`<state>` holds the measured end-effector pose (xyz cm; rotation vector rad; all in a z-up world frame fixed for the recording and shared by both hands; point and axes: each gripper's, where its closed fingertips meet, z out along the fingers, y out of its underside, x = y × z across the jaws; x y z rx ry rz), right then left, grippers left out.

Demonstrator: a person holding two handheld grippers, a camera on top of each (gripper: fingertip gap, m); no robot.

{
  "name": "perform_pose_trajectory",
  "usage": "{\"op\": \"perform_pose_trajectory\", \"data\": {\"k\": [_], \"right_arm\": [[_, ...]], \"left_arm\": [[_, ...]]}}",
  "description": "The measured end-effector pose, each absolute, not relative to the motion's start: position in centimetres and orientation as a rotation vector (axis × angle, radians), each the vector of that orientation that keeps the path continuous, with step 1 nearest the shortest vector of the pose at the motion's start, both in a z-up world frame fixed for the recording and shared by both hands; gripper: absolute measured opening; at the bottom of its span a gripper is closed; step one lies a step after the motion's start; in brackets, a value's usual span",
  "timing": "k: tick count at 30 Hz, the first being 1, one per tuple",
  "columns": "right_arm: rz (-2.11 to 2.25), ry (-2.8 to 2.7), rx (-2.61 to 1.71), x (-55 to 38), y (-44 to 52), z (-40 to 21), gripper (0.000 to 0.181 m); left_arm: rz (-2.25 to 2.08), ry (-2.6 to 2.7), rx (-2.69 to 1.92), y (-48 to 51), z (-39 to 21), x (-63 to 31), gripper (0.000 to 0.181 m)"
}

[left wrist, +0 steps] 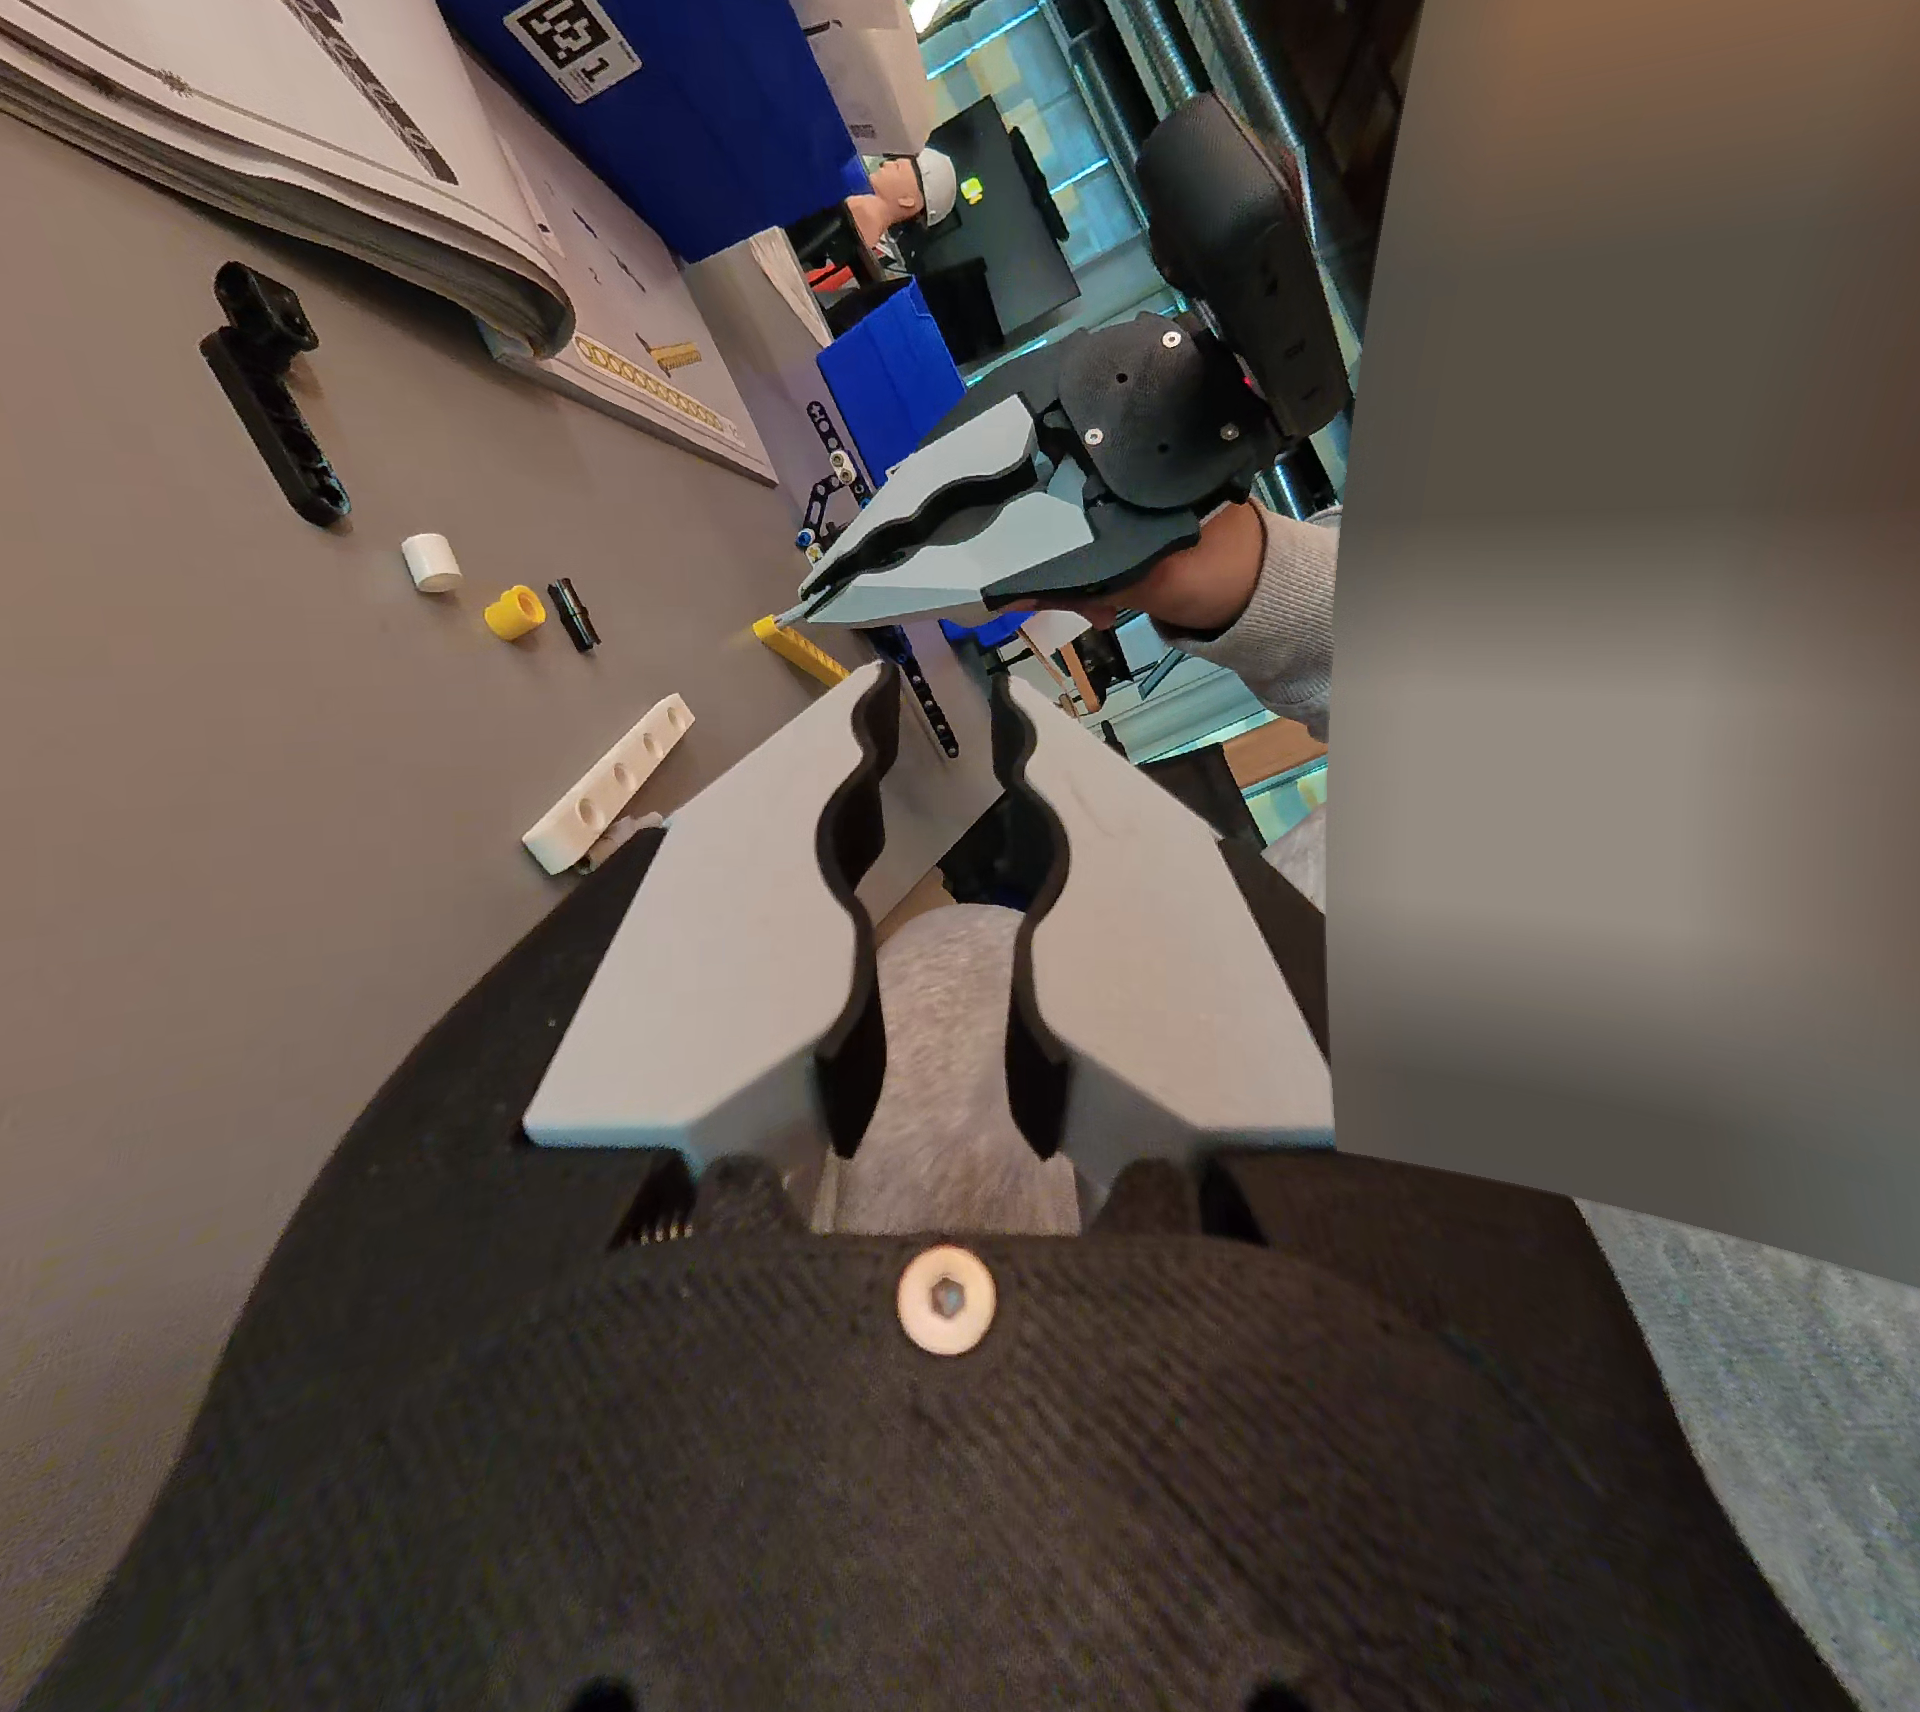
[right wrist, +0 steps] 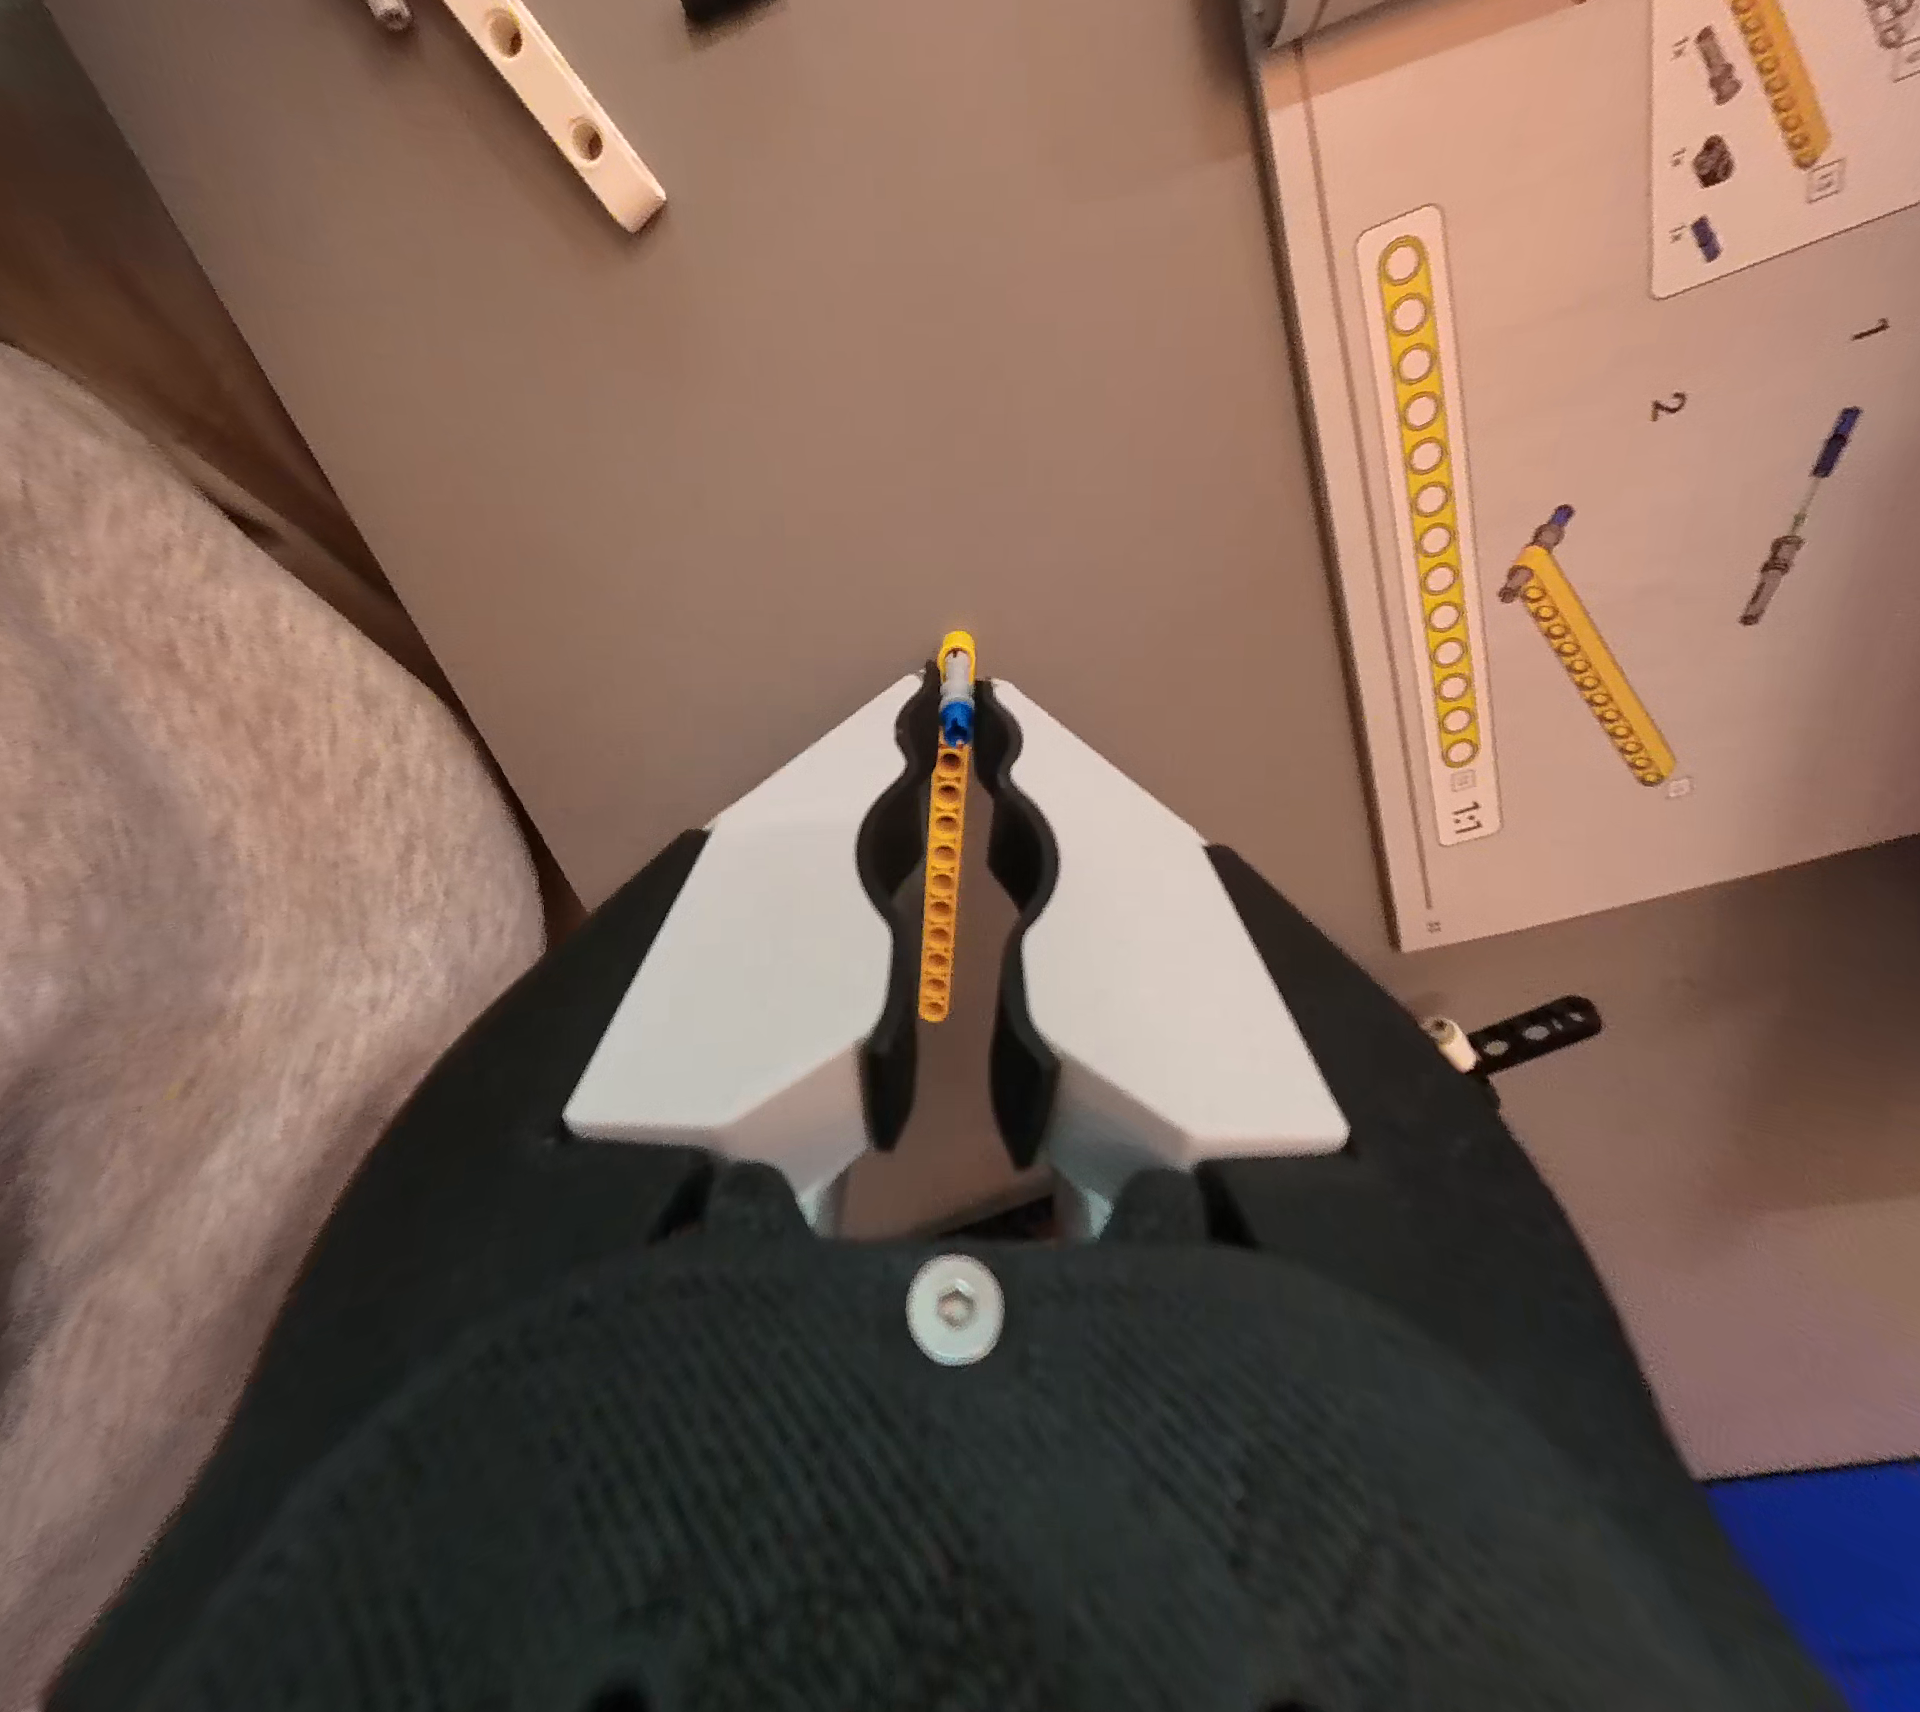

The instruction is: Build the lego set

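Right gripper (right wrist: pixel 958 683) is pinching a small grey-and-blue pin (right wrist: pixel 954 701) at its fingertips, pressing it at the end of the yellow beam (right wrist: pixel 943 883) lying on the grey table (right wrist: pixel 831 415). Left gripper (left wrist: pixel 940 686) is hovering with fingers parted, holding nothing. White beam (left wrist: pixel 611 784), yellow bush (left wrist: pixel 515 612), black pin (left wrist: pixel 575 614) and the open instruction booklet (right wrist: pixel 1558 519) are sitting nearby.

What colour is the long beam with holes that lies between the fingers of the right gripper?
Yellow beam; the right wrist view shows it best.
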<state>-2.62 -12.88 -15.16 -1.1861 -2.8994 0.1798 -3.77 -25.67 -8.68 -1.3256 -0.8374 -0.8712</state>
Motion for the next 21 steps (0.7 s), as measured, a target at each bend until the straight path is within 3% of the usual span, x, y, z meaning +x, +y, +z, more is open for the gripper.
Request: {"op": "perform_pose_trajectory", "data": {"k": [21], "right_arm": [[0.192, -2.843, -1.376, -2.73, -12.83, -15.25, 0.005]], "left_arm": [[-0.887, -0.847, -1.326, -25.72, -8.87, -3.89, 0.014]]}}
